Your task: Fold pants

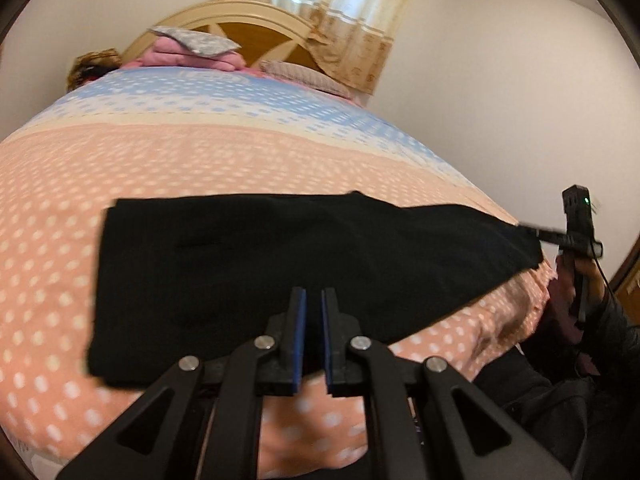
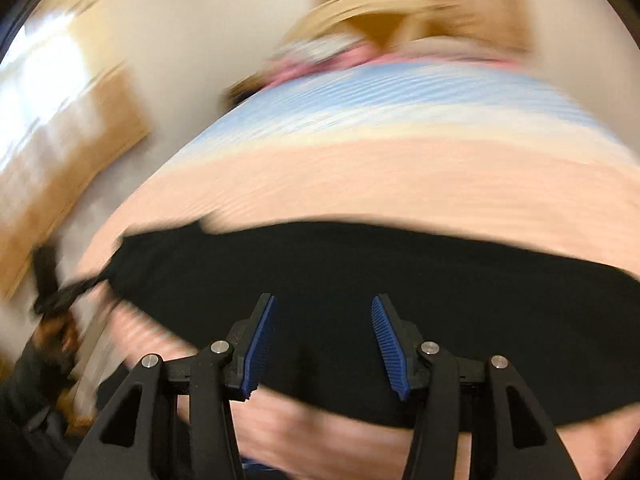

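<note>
The black pants [image 1: 280, 264] lie folded in a long flat strip across the peach dotted bedspread [image 1: 200, 160]. My left gripper [image 1: 314, 296] hovers over the pants' near edge with its blue-padded jaws almost closed, a narrow gap between them, holding nothing. In the right wrist view, which is motion-blurred, my right gripper [image 2: 323, 306] is wide open above the pants [image 2: 360, 280], empty. The other gripper shows at the far right of the left wrist view [image 1: 576, 232] beside the pants' end, and at the left edge of the right wrist view [image 2: 52, 292].
The bedspread has a blue band [image 1: 240, 96] farther up. Pillows and a pink folded blanket [image 1: 192, 50] lie by the wooden headboard [image 1: 256, 36]. A curtain [image 1: 332, 4] hangs behind. A white wall is at right, and the bed's edge runs close to me.
</note>
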`<state>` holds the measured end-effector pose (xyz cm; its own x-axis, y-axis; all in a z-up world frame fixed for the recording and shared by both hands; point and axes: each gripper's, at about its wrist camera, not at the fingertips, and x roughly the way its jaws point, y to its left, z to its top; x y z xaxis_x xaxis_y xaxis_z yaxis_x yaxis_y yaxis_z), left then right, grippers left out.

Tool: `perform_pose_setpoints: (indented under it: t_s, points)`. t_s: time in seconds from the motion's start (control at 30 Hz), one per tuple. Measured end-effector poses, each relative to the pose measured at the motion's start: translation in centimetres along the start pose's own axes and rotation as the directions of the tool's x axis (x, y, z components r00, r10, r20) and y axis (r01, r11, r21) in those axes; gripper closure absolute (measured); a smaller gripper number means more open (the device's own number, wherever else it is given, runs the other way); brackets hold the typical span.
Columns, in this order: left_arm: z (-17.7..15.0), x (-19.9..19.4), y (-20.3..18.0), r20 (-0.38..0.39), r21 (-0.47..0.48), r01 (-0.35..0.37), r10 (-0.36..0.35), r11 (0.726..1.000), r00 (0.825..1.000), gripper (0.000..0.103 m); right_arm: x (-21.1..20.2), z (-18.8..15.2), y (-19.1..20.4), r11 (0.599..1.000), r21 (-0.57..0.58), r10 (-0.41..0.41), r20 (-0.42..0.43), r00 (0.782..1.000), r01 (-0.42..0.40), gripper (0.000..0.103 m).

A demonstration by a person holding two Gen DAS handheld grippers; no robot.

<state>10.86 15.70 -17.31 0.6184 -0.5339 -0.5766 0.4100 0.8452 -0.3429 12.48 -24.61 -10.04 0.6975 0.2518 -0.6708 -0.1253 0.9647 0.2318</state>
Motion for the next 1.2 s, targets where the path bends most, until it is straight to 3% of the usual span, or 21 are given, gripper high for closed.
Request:
perform_pose_setpoints:
  t_s: [0.1,0.2,0.23,0.33,0.47,0.53,0.57,0.63,0.7,0.77,0.87,0.93,0.97,1.03,1.1,1.13,1.2]
  points:
    - [0.3,1.5,-1.4,-0.032,0.035,0.003,-0.002,0.999,0.999,0.093,-5.5,-0.1,-9.9,0.957,0.222,-0.202,0.054,0.978,0.185,0.052]
    - [0.5,2.0,-1.9,-0.040,0.034,0.019,-0.017,0.999,0.999,0.093,-10.6,-1.1,-18.7,0.851,0.435,-0.355,0.062,0.933,0.295,0.052]
    - [0.5,2.2,-2.1,-0.041,0.033,0.029,-0.027,0.999,0.999,0.093,-11.5,-1.6,-20.7,0.822,0.481,-0.373,0.052,0.927,0.304,0.052]
    - [0.7,2.9,-3.1,-0.059,0.044,0.056,-0.053,0.997,0.997,0.093,-12.7,-3.7,-25.9,0.752,0.607,-0.332,0.012,0.943,0.257,0.052]
    - [1.1,4.7,-5.0,-0.095,0.062,0.076,-0.070,0.995,0.993,0.093,-11.1,-5.6,-29.2,0.716,0.690,-0.161,0.024,0.987,0.100,0.052]
    - [1.4,5.4,-5.7,-0.103,0.066,0.081,-0.074,0.995,0.992,0.093,-9.6,-6.1,-29.4,0.690,0.723,-0.065,0.037,0.997,0.018,0.052]
    - [1.5,5.7,-5.9,-0.104,0.063,0.083,-0.076,0.995,0.992,0.093,-9.0,-6.1,-29.8,0.686,0.728,-0.046,0.036,0.998,0.005,0.054]
    - [1.5,6.1,-6.0,-0.102,0.045,0.084,-0.079,0.995,0.992,0.093,-8.4,-5.8,-29.8,0.700,0.713,-0.010,0.073,0.997,-0.045,0.090]
    - [1.5,6.5,-5.9,-0.104,0.020,0.082,-0.079,0.996,0.991,0.093,-8.6,-4.6,-28.9,0.728,0.678,0.020,0.127,0.992,-0.102,0.093]
    - [1.1,6.9,-5.7,-0.110,-0.006,0.086,-0.086,0.996,0.990,0.093,-9.9,-3.0,-27.2,0.784,0.607,0.018,0.182,0.983,-0.127,0.099]
    - [0.7,7.2,-5.7,-0.112,-0.018,0.082,-0.084,0.996,0.990,0.093,-12.7,-1.0,-24.2,0.858,0.481,0.022,0.317,0.948,-0.181,0.099]
    - [0.7,7.2,-5.5,-0.107,-0.026,0.085,-0.088,0.996,0.990,0.093,-12.7,-0.8,-24.0,0.871,0.484,-0.062,0.276,0.959,-0.083,0.099]
    - [0.7,7.1,-5.5,-0.106,-0.027,0.085,-0.087,0.996,0.991,0.093,-12.1,-1.1,-24.3,0.868,0.497,-0.133,0.210,0.969,0.011,0.099]
    - [0.7,7.1,-5.5,-0.103,-0.027,0.087,-0.089,0.996,0.991,0.093,-10.2,-2.6,-26.0,0.837,0.536,-0.195,0.095,0.976,0.115,0.099]
    - [0.6,7.1,-5.6,-0.103,-0.021,0.087,-0.089,0.996,0.991,0.093,-8.6,-4.2,-27.5,0.799,0.555,-0.271,-0.008,0.963,0.229,0.099]
    - [0.6,7.0,-5.7,-0.105,-0.017,0.085,-0.087,0.996,0.991,0.093,-8.5,-4.9,-28.3,0.779,0.577,-0.291,-0.015,0.957,0.246,0.099]
    - [0.6,7.0,-5.8,-0.107,-0.017,0.085,-0.087,0.996,0.990,0.093,-9.3,-6.4,-29.0,0.740,0.641,-0.279,0.018,0.960,0.203,0.098]
